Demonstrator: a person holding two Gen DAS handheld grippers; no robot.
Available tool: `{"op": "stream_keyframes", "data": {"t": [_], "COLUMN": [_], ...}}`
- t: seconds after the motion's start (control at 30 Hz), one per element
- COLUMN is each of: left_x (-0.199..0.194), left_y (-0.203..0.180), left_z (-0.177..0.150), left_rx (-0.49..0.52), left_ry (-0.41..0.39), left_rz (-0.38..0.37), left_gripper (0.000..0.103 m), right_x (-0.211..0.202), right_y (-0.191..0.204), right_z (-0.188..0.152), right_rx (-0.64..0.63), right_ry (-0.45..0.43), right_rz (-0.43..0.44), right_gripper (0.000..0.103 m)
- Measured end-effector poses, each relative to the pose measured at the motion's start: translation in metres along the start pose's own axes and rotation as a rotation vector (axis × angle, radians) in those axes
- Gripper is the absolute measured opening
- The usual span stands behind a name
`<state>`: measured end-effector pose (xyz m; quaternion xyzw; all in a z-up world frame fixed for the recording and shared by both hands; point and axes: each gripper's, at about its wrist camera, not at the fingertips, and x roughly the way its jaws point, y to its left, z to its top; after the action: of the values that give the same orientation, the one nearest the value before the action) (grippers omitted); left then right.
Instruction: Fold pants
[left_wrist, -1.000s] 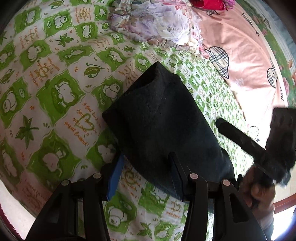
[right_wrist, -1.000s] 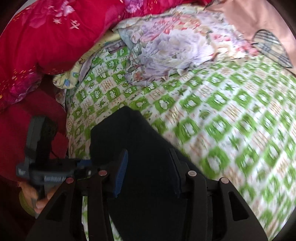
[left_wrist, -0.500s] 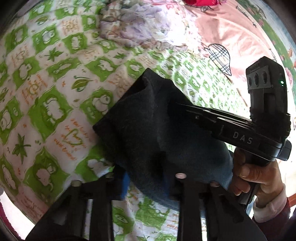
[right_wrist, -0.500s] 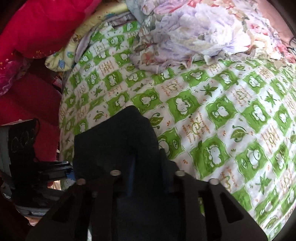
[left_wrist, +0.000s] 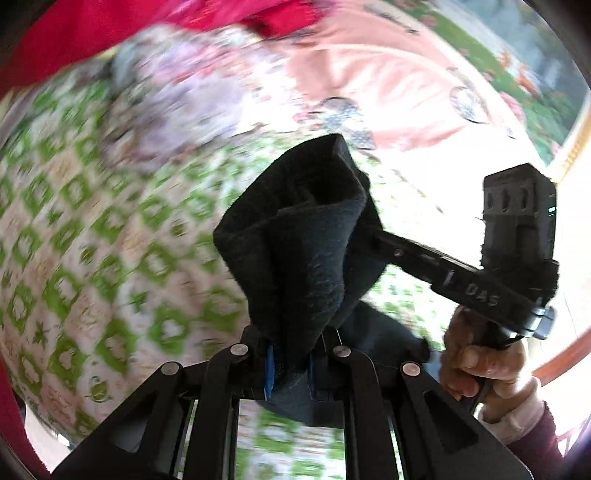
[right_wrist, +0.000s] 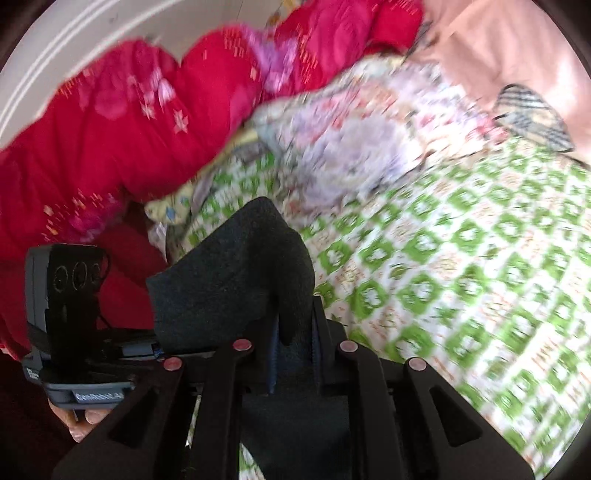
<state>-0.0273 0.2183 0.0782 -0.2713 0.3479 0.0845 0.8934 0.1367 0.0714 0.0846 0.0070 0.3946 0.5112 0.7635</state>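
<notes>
Both grippers had moved since the earlier frames: their jaws, standing apart over the dark cloth a second before, had just been closing and were now pinched on it. I found the left gripper (left_wrist: 290, 363) clamped on a bunched edge of the pants (left_wrist: 306, 251), and the right gripper (right_wrist: 295, 345) likewise clamped on the same garment (right_wrist: 236, 280). I noted that the cloth, which earlier lay flat on the green-checked bedsheet (left_wrist: 92, 229), now stood raised off it between the two tools, with heavy blur across the bedding.

In the left wrist view the pants occupied the centre and ran from 6 o'clock, at the jaws, up toward 12 o'clock; the right gripper entered them from 3 o'clock, held by a hand (left_wrist: 480, 362). In the right wrist view the garment rose from 6 o'clock toward 11 o'clock, with the left gripper's body at 8 o'clock.

I judged the task to be at an early or middle stage: the edge was secured and lifted, but no fold was laid down and smoothed. The carry-over and release remained. The long axis appeared to run away from me, up the bed toward the floral quilt (right_wrist: 354, 140); which end was the waistband I could not tell.
</notes>
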Motion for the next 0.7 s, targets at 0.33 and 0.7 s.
{"op": "stream_keyframes", "data": {"t": [0.33, 0.7], "left_x": [0.003, 0.036], "left_y": [-0.1, -0.19], "left_z": [-0.02, -0.076], "left_rx": [0.205, 0.418], "left_ry": [0.03, 0.11], "left_rz": [-0.119, -0.157], "left_gripper": [0.012, 0.012], "right_x": [-0.095, -0.163], "right_y": [-0.033, -0.074], "right_z": [-0.049, -0.12], "right_rx": [0.127, 0.287], "right_ry": [-0.183, -0.282], "right_rz": [-0.068, -0.139], "right_gripper": [0.016, 0.016]}}
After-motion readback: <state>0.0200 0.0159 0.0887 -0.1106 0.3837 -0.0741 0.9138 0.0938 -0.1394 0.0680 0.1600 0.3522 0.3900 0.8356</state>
